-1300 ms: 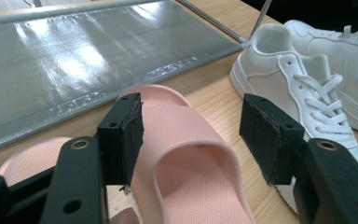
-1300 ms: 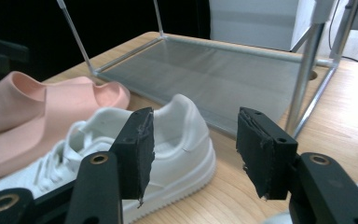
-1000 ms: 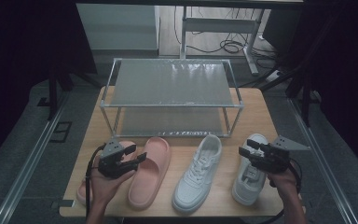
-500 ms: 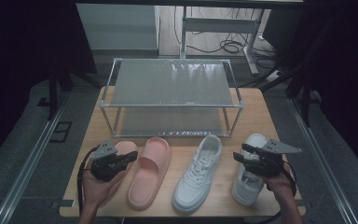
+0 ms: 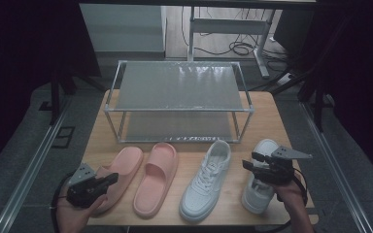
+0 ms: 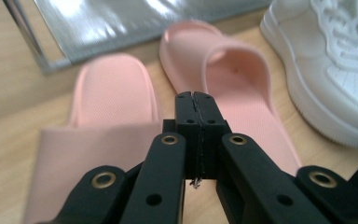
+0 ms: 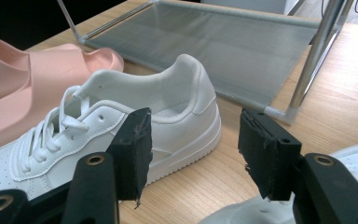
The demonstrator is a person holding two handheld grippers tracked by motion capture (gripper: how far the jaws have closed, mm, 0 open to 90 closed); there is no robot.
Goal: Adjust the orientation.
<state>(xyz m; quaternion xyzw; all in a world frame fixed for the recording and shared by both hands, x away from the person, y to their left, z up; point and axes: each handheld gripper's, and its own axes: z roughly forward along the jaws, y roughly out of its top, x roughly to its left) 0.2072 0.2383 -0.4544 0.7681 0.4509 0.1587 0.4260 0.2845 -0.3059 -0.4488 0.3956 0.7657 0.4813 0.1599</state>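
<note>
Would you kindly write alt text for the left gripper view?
The left gripper, its black jaws shut on nothing, hovers over two pink slippers on a wooden table. A white sneaker lies at right, a metal rack behind.

The high view looks forward and down from above the near edge of the table (image 5: pixel 272 104), taking in all of it. Each gripper view sits low and close over the tabletop, facing the metal rack (image 5: pixel 179 104); both share the pink slippers (image 6: pixel 233 79) and a white sneaker (image 7: pixel 135 121)
</note>
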